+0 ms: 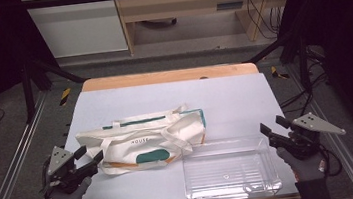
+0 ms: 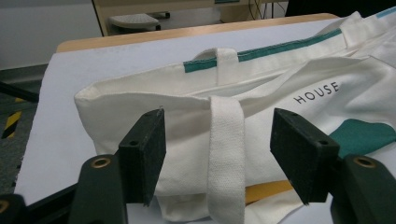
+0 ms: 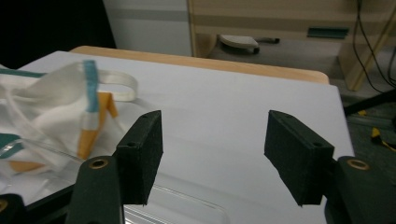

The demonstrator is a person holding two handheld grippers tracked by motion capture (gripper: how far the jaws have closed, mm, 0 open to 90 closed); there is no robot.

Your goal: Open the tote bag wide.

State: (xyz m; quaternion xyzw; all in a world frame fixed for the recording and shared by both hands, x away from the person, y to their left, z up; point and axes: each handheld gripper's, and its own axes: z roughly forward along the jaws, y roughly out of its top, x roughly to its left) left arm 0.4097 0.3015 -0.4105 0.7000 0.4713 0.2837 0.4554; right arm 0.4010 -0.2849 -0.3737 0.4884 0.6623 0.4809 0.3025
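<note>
A cream canvas tote bag [image 1: 141, 142] with green trim and the word HOUSE lies flat on the pale table [image 1: 234, 98]. Just right of it and nearer the front edge sits a clear plastic tray [image 1: 230, 170]. My left gripper [image 1: 90, 159] stands open at the bag's left end. In the left gripper view the bag [image 2: 261, 88] lies just beyond my left gripper [image 2: 219, 149], and a white strap [image 2: 226, 149] runs between the jaws untouched. My right gripper [image 1: 274, 129] is open by the tray's far right corner. In the right gripper view my right gripper [image 3: 215, 154] has only bare table and the tray's rim [image 3: 196, 198] between its jaws.
The table's wooden far edge [image 1: 169, 76] borders a dark floor with black frame legs. Rails run along both sides of the table. A cabinet and cables stand beyond. Bare table surface lies behind the bag.
</note>
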